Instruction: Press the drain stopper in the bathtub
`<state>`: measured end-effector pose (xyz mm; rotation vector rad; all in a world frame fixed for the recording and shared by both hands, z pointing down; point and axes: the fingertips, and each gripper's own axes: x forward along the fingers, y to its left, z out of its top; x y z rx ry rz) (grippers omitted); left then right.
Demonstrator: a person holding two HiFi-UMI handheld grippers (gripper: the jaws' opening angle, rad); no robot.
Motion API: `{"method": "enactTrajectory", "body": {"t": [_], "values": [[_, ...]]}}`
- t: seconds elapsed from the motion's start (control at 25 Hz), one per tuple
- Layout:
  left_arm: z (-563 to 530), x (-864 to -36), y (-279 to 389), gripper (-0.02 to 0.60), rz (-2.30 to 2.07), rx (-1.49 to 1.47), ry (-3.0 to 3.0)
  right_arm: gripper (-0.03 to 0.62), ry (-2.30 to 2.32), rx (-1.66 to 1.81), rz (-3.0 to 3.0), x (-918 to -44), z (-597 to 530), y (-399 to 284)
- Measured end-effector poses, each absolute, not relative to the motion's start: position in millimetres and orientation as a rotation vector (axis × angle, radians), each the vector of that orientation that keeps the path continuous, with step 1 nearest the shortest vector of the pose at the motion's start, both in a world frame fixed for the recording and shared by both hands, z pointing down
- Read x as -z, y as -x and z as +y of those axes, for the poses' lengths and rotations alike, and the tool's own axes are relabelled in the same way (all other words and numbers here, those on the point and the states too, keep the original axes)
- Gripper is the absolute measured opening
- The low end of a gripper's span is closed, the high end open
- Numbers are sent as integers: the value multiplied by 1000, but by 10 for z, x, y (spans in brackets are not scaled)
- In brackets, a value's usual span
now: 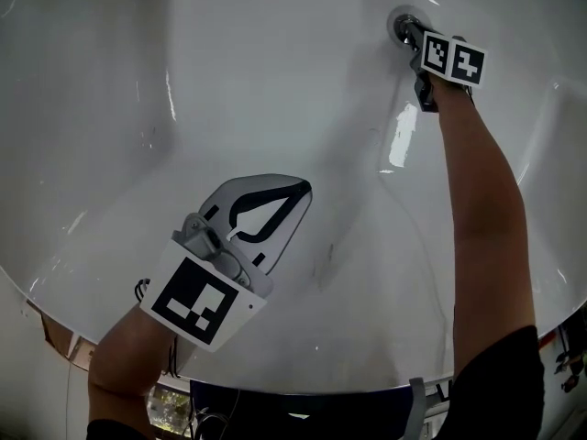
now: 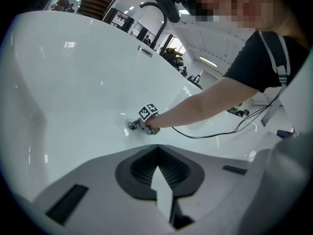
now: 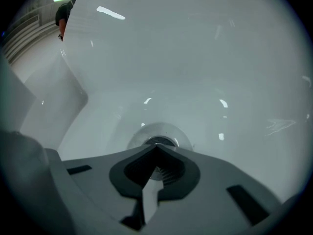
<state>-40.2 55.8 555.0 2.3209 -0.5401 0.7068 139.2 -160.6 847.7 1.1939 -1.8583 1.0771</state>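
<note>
The right gripper [image 1: 411, 35], jaws closed with nothing between them, has its tip at the chrome drain stopper [image 1: 400, 22] in the floor of the white bathtub [image 1: 229, 81]. The left gripper [image 1: 295, 191], jaws likewise closed and empty, hangs over the bathtub floor, well apart from the stopper.

Right tongs [image 3: 156, 148] closed, tips together over chrome drain stopper [image 3: 161, 131], white bathtub [image 3: 205, 62] floor around

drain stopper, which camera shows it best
The right gripper view: the drain stopper sits large and central, right at the tips of the right tongs. The head view shows it small, partly covered by those tongs; the left gripper view shows only a tiny distant glint.
</note>
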Motion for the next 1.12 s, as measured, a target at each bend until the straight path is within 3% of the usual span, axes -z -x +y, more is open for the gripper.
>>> {"method": "enactTrajectory", "body": {"t": [0.76, 1.12], "values": [[473, -5599, 519, 3, -615, -630, -2221, 15, -1177, -1048, -1838, -8477, -1648, -1382], [316, -5448, 600, 3, -727, -611, -2180, 15, -1262, -1101, -1861, -8053, -1502, -1486]]}}
